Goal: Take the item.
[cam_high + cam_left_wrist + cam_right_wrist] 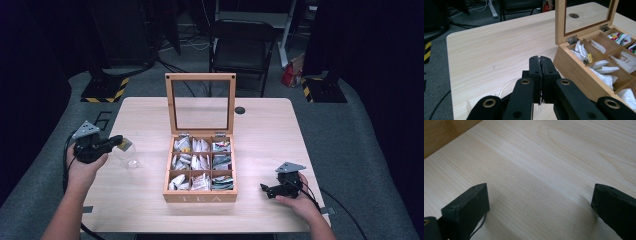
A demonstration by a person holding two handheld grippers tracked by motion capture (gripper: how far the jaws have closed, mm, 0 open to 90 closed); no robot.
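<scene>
An open wooden tea box [200, 196] stands mid-table, its glass lid [200, 104] upright and its compartments filled with tea bags [200, 162]. Left of it sits a clear glass [128, 158]. My left gripper [119, 141] hovers just above the glass, shut, with a small yellowish tea bag [124, 144] sticking out at its tips. In the left gripper view the jaws [540, 58] are pressed together, the glass rim [504, 88] lies under them and the box [571, 67] is to the right. My right gripper [265, 189] rests low at the table's right front, open over bare wood [540, 205].
The table [150, 115] has a round cable hole [240, 110] behind the box. A black folding chair [242, 47] and stand bases with yellow-black stripes [106, 90] sit on the floor beyond the far edge.
</scene>
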